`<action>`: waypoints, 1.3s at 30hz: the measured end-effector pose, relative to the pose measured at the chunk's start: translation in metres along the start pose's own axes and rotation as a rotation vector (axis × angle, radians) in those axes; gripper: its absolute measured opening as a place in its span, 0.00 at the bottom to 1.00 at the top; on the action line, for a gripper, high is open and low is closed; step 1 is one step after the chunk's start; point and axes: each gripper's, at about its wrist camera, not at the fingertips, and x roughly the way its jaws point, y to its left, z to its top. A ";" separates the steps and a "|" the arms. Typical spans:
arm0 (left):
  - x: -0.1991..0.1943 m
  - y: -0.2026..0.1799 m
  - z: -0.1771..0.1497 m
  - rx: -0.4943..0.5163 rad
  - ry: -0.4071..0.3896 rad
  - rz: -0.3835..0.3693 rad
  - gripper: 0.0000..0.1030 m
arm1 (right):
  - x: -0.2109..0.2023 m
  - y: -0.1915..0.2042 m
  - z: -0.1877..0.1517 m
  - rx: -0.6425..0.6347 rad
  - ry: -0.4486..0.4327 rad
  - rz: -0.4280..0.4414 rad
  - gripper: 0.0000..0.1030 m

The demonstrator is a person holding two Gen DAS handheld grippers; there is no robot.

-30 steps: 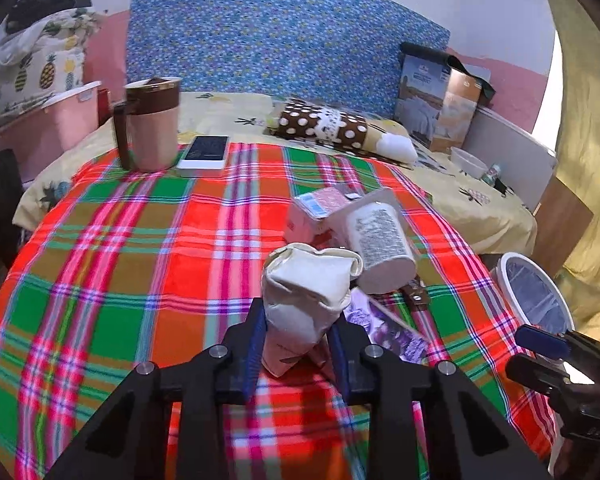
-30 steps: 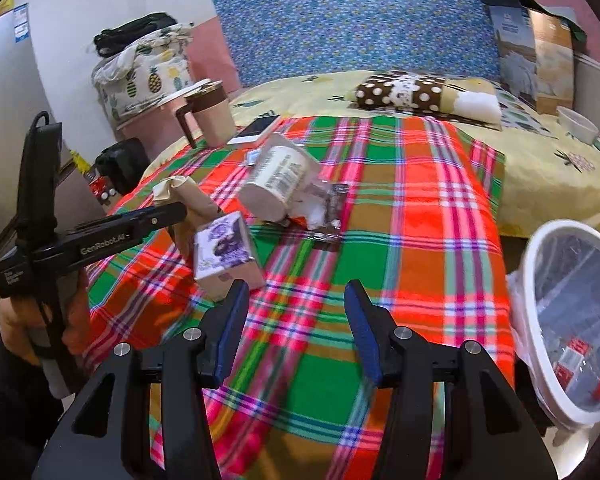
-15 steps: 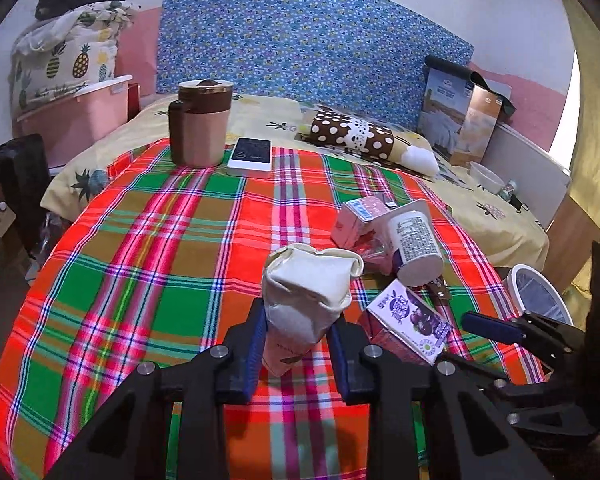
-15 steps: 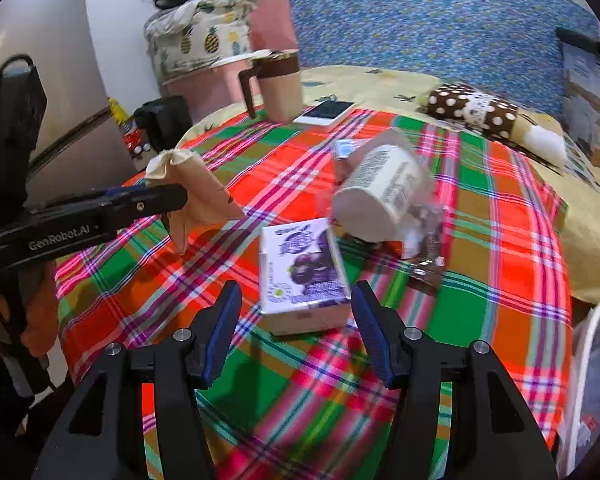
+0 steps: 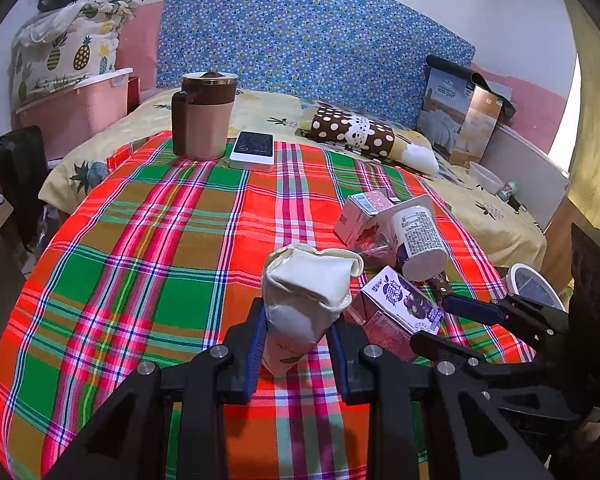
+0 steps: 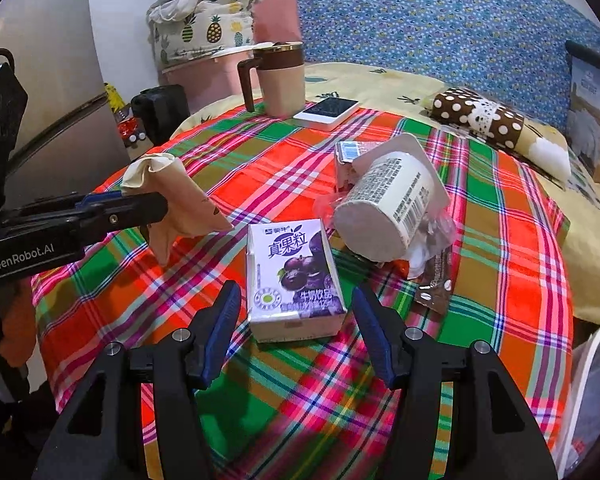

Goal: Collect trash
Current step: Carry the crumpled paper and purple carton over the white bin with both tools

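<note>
Right hand-held gripper (image 6: 296,332) spread wide, blue pads either side of the purple drink carton (image 6: 290,276), touching neither face. Best eased a little further forward so the pads reach the carton's long side walls past the near end, then squeezed square and gently, since thin card will likely buckle or skid on cloth. Worth keeping clear of the white cup (image 6: 384,210) lying on its side just right and beyond, and of the crumpled clear wrapper (image 6: 428,240) under it.

Left hand-held gripper (image 5: 296,348) clamped on a crushed cream paper bag (image 5: 306,300), held upright off the cloth at the near-left. Probably safest kept level and out of the right one's path.

Further right and far: a pink carton (image 5: 360,212) tucked against the cup, a small brown sachet (image 6: 434,292) near the carton's right. White-rimmed bin (image 5: 534,286) off the right edge, likely the drop point, so a short carry rightward.

Worktop draped in a red, green and orange plaid cloth (image 5: 148,264), soft and slightly wrinkled. At its far side a lidded mug (image 5: 202,116) and a phone-like slab (image 5: 253,150), not trash by the look. Beyond, a bed with yellow sheet (image 5: 260,110), spotted pillow (image 5: 352,134), blue floral headboard (image 5: 300,36), pink storage box (image 5: 72,108) far left.
</note>
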 end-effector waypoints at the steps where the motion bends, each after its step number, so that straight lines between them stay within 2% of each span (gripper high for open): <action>1: 0.001 0.000 0.000 0.000 0.001 -0.001 0.29 | 0.003 0.001 0.000 -0.008 0.007 0.003 0.58; 7: 0.005 -0.001 -0.003 -0.001 0.013 -0.008 0.29 | 0.012 0.002 0.001 0.003 0.053 -0.011 0.58; 9: 0.004 -0.002 -0.003 0.000 0.014 -0.011 0.29 | 0.006 -0.002 -0.001 0.035 0.037 0.003 0.55; 20: -0.007 -0.019 -0.008 0.020 0.012 -0.042 0.29 | -0.037 -0.007 -0.025 0.122 -0.034 -0.013 0.54; 39: -0.019 -0.109 -0.027 0.151 0.042 -0.169 0.29 | -0.098 -0.050 -0.054 0.273 -0.140 -0.166 0.54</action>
